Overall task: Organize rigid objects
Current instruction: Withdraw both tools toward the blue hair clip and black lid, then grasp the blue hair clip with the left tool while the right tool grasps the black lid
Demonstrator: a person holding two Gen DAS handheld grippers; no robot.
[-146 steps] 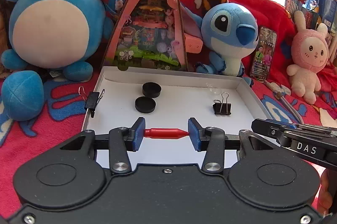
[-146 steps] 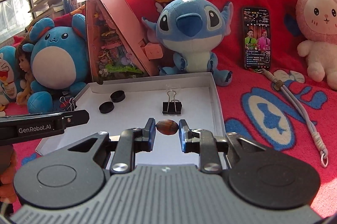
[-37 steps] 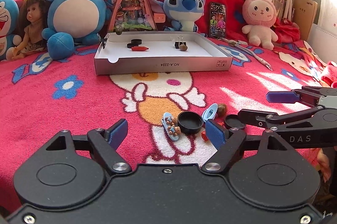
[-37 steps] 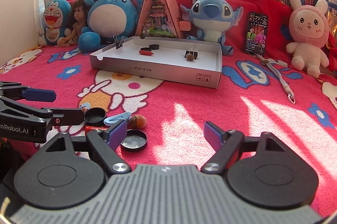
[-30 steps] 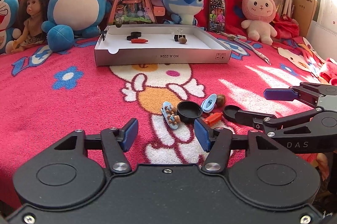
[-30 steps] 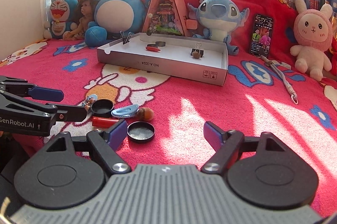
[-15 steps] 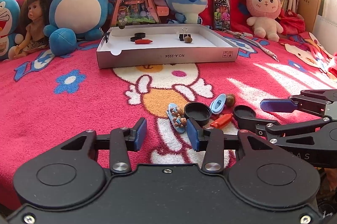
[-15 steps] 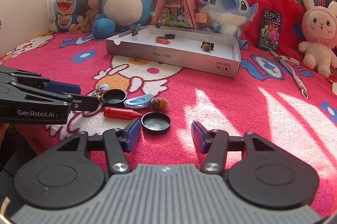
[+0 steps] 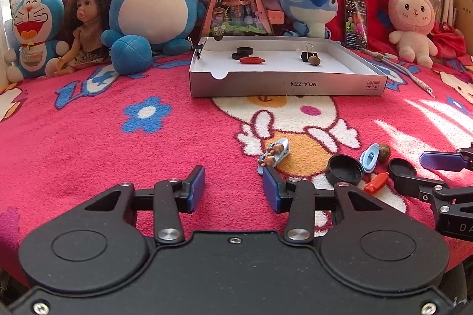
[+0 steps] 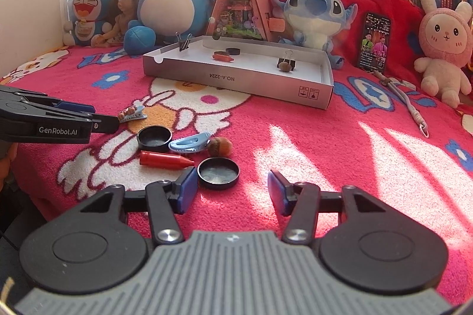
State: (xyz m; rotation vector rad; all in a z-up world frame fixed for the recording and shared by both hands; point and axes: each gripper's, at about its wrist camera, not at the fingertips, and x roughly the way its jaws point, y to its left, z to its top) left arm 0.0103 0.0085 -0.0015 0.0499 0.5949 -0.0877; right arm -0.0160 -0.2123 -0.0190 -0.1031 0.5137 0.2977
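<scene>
On the red blanket (image 10: 295,137) lie 2 black caps (image 10: 218,169), 1 red crayon (image 10: 165,159), 1 blue clip (image 10: 190,143), 1 acorn (image 10: 219,146) and 1 bear clip (image 9: 273,155). The white box (image 9: 286,84) holds 2 caps, 1 crayon, 1 acorn. Both the left gripper (image 9: 233,187) and right gripper (image 10: 232,190) are part-open and empty, narrower than 1 second earlier.

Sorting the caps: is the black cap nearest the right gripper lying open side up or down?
Open side up. In the right wrist view the black cap shows its raised rim and hollow inside, lying flat on the blanket.
</scene>
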